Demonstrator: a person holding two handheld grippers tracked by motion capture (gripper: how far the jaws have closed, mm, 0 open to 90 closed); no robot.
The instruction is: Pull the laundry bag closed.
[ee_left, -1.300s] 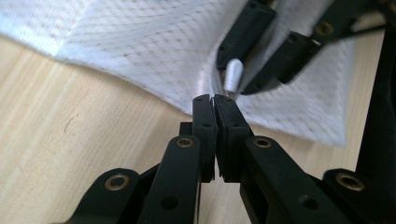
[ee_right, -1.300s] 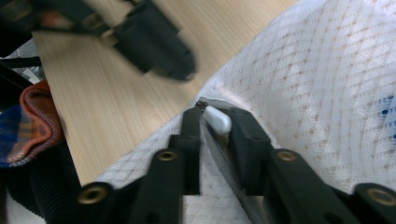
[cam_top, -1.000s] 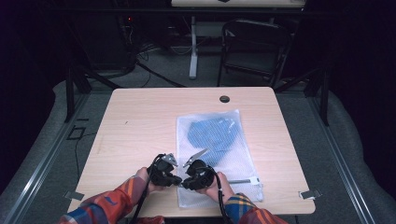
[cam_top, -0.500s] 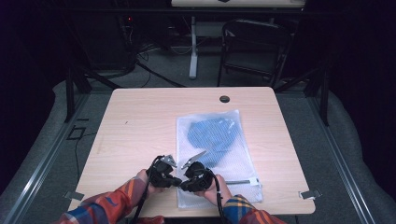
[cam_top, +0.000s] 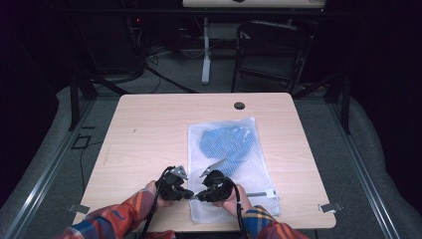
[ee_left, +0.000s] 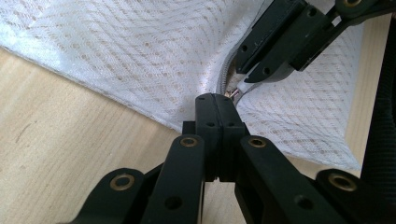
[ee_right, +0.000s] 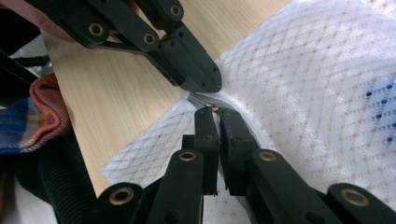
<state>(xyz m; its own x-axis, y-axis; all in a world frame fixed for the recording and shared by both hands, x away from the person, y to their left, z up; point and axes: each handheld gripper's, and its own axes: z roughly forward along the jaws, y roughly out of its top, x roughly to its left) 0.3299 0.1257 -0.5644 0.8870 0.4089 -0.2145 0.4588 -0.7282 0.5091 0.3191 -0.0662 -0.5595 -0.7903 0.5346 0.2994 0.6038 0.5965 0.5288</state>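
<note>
Grippers have drawn together at the mesh bag's (cam_top: 233, 164) near-left corner on the bench (cam_top: 149, 134): left gripper (ee_left: 215, 99) shut on mesh, right gripper (ee_right: 215, 111) pinching the zip pull (ee_right: 212, 108), likely about to unzip.

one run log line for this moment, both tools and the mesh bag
left tool: shut on mesh bag edge by zipper | right tool: shut on zipper pull | bag: flat on table, blue item inside
</note>
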